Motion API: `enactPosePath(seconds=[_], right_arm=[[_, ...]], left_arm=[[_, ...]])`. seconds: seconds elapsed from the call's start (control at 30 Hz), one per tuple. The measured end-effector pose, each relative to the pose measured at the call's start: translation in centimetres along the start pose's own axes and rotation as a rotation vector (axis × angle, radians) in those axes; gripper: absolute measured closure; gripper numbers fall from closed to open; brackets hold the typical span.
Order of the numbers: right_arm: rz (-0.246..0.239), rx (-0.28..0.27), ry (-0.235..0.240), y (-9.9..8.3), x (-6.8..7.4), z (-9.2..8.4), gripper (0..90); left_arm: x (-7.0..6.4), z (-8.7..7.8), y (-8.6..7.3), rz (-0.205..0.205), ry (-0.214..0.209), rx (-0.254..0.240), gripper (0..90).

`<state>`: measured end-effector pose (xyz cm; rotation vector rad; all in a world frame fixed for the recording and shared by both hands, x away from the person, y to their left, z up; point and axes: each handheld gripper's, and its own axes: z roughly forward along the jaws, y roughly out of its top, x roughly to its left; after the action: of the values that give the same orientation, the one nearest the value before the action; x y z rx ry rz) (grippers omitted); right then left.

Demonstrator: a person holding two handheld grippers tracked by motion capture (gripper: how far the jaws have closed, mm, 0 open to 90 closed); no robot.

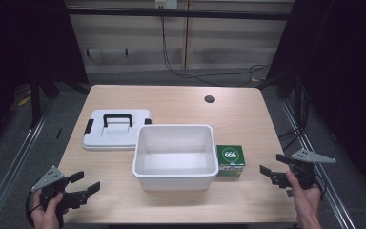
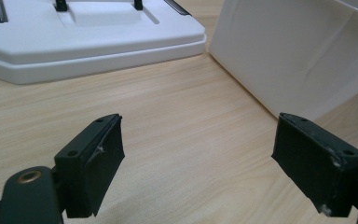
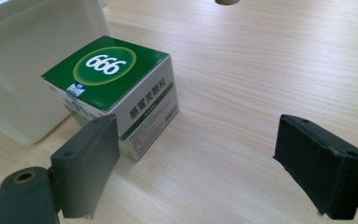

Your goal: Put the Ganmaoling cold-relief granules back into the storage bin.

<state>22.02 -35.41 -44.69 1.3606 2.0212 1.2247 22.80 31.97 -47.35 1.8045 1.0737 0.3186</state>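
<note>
Green-and-white cardboard box (image 3: 116,93) marked "666", on pale wood-grain table (image 1: 248,114); both grippers idle, jaws wide apart.

Box sits right of centre in the high view, just beside the right wall of the empty white rectangular plastic tub (image 1: 175,155); in the right gripper view it lies beyond the right gripper (image 3: 198,163), nearer the left jaw, not between them. Left gripper (image 1: 78,183), lower left, holds nothing. Flat white plastic lid with black handle (image 1: 116,129) lies left of centre, behind the tub.
</note>
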Motion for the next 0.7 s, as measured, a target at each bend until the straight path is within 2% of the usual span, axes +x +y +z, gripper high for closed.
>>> enactPosePath(seconds=[0.17,0.23,0.37,0.57,0.7], right_arm=[[0.002,0.006,0.026,-0.1,-0.2,-0.1,13.3],[-0.008,-0.017,0.045,0.1,0.1,-0.3,13.3],[-0.029,-0.009,0.029,0.5,0.4,-0.3,13.3],[-0.160,0.053,0.033,1.3,1.7,0.5,13.4],[-0.200,0.053,0.025,2.1,2.1,0.6,13.3]], left_arm=[[-0.2,0.0,0.0,-0.002,0.000,-0.004,15.8],[-0.3,0.0,0.0,0.004,-0.009,0.003,15.8],[-0.3,0.0,0.0,0.013,-0.007,0.001,15.9],[-0.2,0.0,0.0,0.007,-0.011,0.002,15.8],[-0.3,0.0,0.0,0.008,-0.012,-0.001,15.8]])
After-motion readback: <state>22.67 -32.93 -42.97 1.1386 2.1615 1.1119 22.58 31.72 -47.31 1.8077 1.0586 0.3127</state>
